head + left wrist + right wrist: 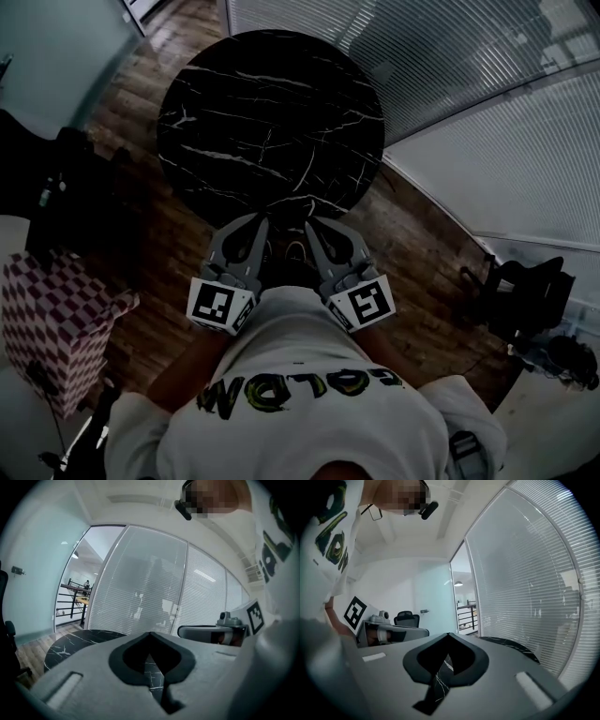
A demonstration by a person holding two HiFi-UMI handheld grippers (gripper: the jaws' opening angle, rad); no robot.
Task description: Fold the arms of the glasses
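Two grippers, jaws pressed together, holding nothing.
We find left gripper (257,221) and right gripper (311,227) side by side at centre frame, tips at the black marble table's (272,112) lower rim.

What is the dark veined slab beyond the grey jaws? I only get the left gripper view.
Observer: A round black marble table. The head view shows its whole top, with nothing lying on it that I can make out.
Operator: Is the other gripper holding anything?
Observer: No. In the right gripper view, the right gripper has its jaws together with nothing between them.
Operator: Anything else nearby?
Observer: A pink-and-white checkered box stands at the head view's left, beside the person.
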